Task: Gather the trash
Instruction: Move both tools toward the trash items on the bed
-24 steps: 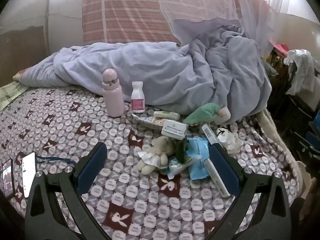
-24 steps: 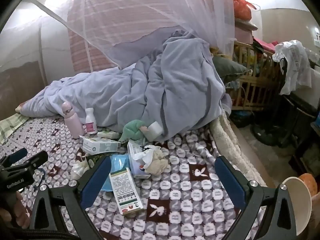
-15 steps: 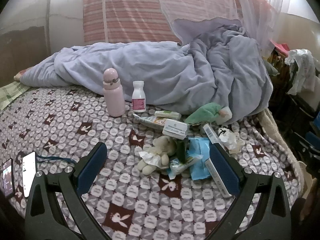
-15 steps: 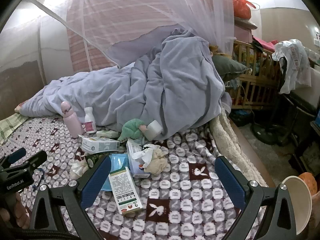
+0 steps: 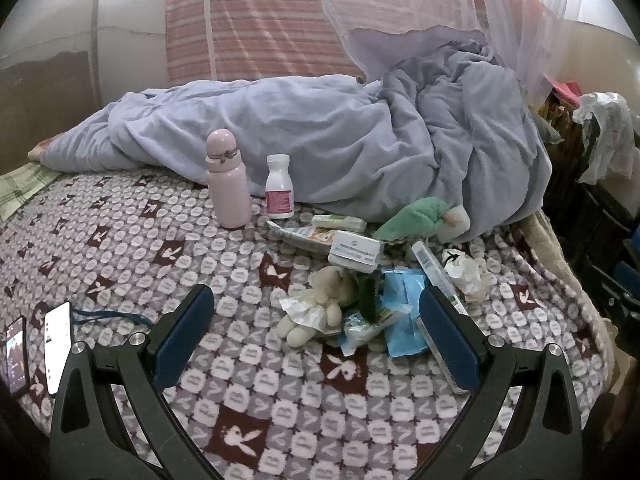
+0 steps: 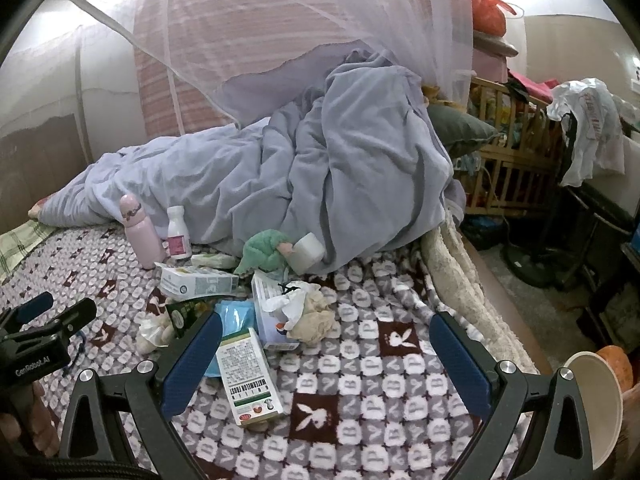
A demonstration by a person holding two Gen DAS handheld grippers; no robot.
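1. My left gripper has its jaws spread wide with nothing between the pads, hovering above the patterned bedspread.
2. My right gripper is just as wide apart and empty; a white-and-green carton lies beside its left finger.
3. The trash sits in a heap on the bedspread ahead of both grippers: a blue wrapper, crumpled tissue, a white box and a small cream plush toy.
4. Behind the heap stand a pink bottle and a white pill bottle, against the lavender duvet.
5. Two phones lie at the bedspread's left edge.
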